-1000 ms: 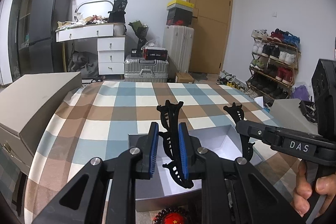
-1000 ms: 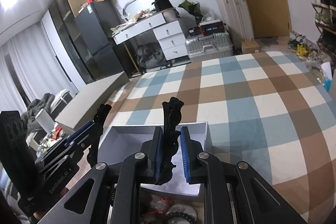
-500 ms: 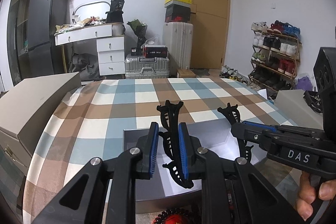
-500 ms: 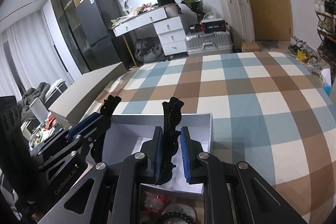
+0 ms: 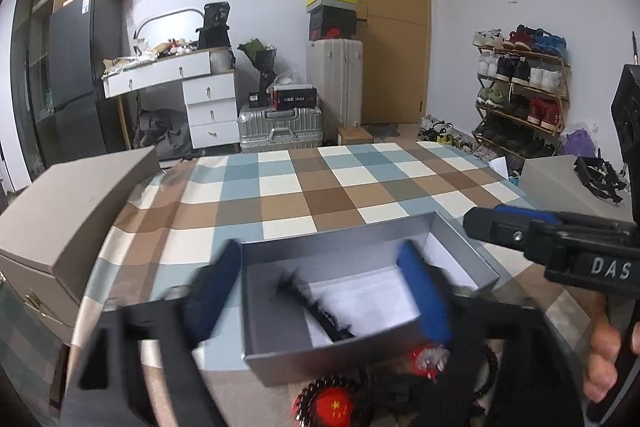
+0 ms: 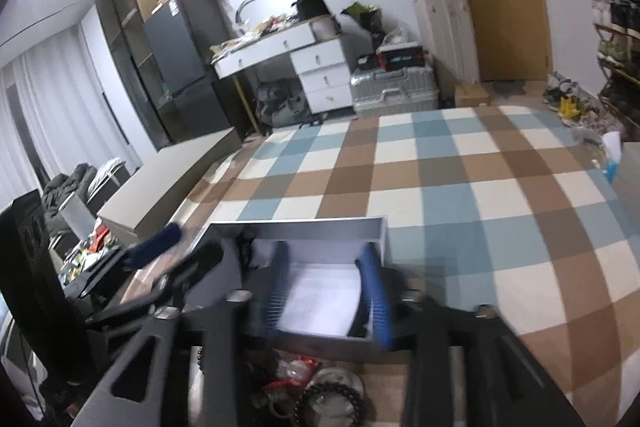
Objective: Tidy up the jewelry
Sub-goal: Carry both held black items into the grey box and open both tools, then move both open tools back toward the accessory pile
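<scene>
A grey box with a white lining (image 5: 460, 259) stands on the checked cloth; it also shows in the right wrist view (image 6: 380, 227). A black hair clip (image 5: 320, 311) lies inside it. My left gripper (image 5: 320, 291) is open and empty over the box, its blue pads (image 5: 422, 291) motion-blurred. My right gripper (image 6: 326, 295) is open and empty over the box's right part. A second black clip (image 6: 245, 247) shows at the box's left inner wall. Bead bracelets (image 5: 332, 399) and trinkets (image 6: 332, 399) lie in front of the box.
A closed grey case (image 5: 68, 211) stands at the table's left edge. Another grey box with black clips on it (image 5: 596, 175) is at the right. The checked tablecloth (image 5: 320, 187) stretches beyond the box. Drawers, suitcases and a shoe rack line the far wall.
Both grippers have opened and let go of the black hair clips they held. The clips have dropped into the grey box.
</scene>
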A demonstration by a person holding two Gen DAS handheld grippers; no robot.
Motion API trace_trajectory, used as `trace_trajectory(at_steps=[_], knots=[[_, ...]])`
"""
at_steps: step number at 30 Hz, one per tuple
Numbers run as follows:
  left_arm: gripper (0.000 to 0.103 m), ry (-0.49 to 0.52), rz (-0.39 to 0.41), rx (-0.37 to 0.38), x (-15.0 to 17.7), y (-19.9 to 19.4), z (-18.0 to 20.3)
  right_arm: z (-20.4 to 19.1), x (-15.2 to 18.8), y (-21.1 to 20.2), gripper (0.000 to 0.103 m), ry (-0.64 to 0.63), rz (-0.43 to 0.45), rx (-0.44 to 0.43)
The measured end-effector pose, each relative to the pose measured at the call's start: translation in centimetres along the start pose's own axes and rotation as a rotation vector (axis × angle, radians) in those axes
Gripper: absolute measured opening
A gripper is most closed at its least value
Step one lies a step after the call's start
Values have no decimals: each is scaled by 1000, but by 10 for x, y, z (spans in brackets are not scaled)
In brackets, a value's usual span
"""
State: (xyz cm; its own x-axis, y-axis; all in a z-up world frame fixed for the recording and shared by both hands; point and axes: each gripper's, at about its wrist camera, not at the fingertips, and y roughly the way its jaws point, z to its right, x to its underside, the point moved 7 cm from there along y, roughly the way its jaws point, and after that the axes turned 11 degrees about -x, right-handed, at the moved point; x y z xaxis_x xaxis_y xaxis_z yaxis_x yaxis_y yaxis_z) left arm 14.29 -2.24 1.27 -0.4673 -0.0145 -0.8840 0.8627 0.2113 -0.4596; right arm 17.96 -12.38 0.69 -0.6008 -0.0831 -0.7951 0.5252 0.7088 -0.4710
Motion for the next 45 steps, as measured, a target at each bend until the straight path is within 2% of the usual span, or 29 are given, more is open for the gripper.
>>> trace_trajectory(at_steps=[1, 2, 3, 4, 5, 6, 9, 20, 27, 30, 35, 41, 44, 45], knots=[[84, 5, 2, 3, 1, -2, 0, -1, 0, -5, 66, -5, 7, 5], [84, 16, -4, 4, 2, -6, -1, -1, 1, -8, 73, -6, 9, 9], [86, 28, -18, 5, 4, -9, -1, -1, 2, -12, 86, -8, 4, 12], [90, 37, -31, 10, 6, -11, -1, -2, 5, -14, 95, -14, -7, 11], [94, 45, -42, 15, 8, -14, -2, -3, 7, -17, 97, -20, -19, 9], [102, 46, -46, 19, 10, -17, -2, -5, 10, -19, 100, -31, -38, 10], [102, 49, -45, 32, 15, -27, -4, -7, 18, -26, 103, -67, -64, 22], [102, 35, -115, -1, 41, -26, -7, 7, 38, -29, 103, -65, -159, 27], [102, -21, -181, 4, 55, -21, -12, 23, 66, -14, 103, -93, -307, 55], [102, -38, -198, 0, 60, -21, -12, 28, 73, -11, 103, -105, -335, 74], [102, -46, -217, -7, 65, -18, -11, 25, 85, -4, 102, -141, -379, 56], [102, -34, -219, -4, 67, -18, -6, 21, 97, 5, 93, -153, -420, 13], [102, -30, -224, 6, 68, -17, -3, 23, 98, 8, 80, -136, -422, 7], [102, -30, -223, 8, 69, -17, -2, 23, 98, 8, 72, -129, -422, 2]])
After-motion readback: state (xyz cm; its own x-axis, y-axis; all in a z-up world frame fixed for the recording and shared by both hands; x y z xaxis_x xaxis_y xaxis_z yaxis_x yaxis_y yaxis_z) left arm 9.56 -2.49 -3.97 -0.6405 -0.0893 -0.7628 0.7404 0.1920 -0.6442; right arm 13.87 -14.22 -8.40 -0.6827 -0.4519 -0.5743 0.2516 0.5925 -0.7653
